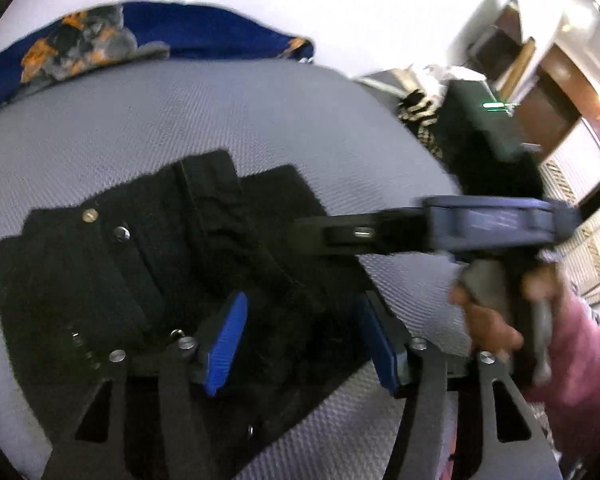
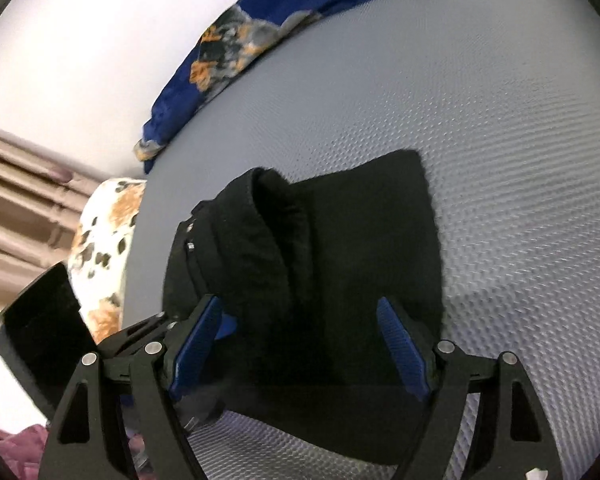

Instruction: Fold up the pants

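Observation:
Black pants (image 1: 140, 260) lie folded into a thick bundle on a grey textured bed surface (image 1: 220, 120); metal buttons show near the waistband. My left gripper (image 1: 302, 344) hangs over the near end of the bundle, blue pads apart and gripping nothing. In the right wrist view the pants (image 2: 340, 240) show a rolled fold on top. My right gripper (image 2: 300, 348) stands wide open above their near edge. In the left wrist view, the right tool's body (image 1: 488, 218) reaches in from the right, held by a hand (image 1: 488, 328) in a pink sleeve.
A blue blanket with orange and grey patches (image 1: 204, 28) (image 2: 284, 8) lies along the far edge of the bed by the white wall. A spotted white and orange cushion (image 2: 104, 240) sits at the bed's left edge. Dark furniture (image 1: 480, 120) stands off the bed's right side.

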Demonstrator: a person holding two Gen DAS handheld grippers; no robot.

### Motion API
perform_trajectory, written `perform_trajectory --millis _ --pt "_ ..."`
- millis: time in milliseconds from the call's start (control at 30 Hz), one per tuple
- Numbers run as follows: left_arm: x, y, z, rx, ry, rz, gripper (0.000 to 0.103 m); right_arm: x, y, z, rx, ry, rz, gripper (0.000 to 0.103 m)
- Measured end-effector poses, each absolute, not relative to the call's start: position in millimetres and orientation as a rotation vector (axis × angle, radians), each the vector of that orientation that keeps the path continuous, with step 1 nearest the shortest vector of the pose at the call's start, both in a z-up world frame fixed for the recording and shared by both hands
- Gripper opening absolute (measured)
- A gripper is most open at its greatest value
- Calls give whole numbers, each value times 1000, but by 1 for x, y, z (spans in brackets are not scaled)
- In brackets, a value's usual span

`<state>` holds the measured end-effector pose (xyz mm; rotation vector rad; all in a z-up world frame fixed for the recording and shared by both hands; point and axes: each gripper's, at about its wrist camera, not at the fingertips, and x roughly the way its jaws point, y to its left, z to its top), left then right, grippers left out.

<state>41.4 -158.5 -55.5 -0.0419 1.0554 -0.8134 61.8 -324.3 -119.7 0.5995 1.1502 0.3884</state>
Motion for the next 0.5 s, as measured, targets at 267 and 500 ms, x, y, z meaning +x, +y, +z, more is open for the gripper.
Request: perform_trajectory --millis 267,500 --pt "38 -76 -42 -124 1008 -655 62 86 -320 -144 625 1197 544 71" --pt "51 -24 -74 -255 1061 -499 62 117 -324 -155 672 1180 657 52"
